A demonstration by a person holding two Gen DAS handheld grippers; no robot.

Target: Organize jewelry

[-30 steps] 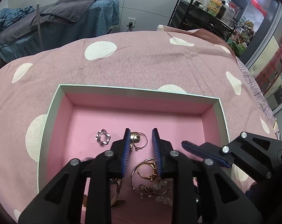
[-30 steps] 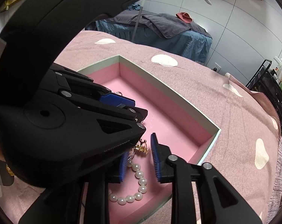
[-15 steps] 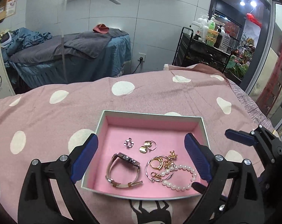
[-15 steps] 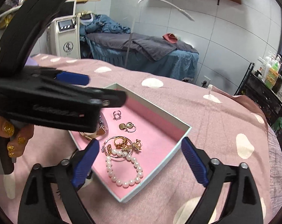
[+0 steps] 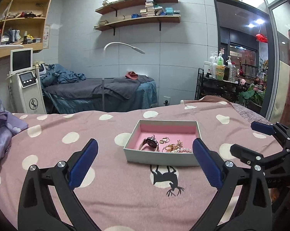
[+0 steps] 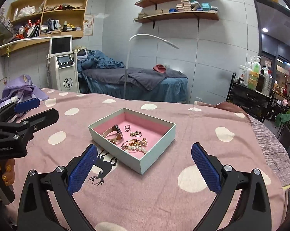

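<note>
While both grippers hang above the spotted bed cover [image 5: 125, 196]:
Left gripper [image 5: 145, 161]: fingers just opened wide, nothing between them.
Right gripper [image 6: 144, 165]: same, empty.
Jewelry box [image 6: 156, 154]: on the cover, holding watch [image 6: 114, 132], rings, pearl bracelet [image 6: 137, 149].

Small gold pieces [image 5: 171, 147]: tangled, too small to separate.
Watch [image 5: 149, 144]: strap partly hidden behind the box [image 5: 160, 156] front wall.

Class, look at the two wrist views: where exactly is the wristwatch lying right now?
In the right wrist view, the wristwatch lies inside the pink-lined box, in its left part, left of the small silver ring and the pearl bracelet.
</note>
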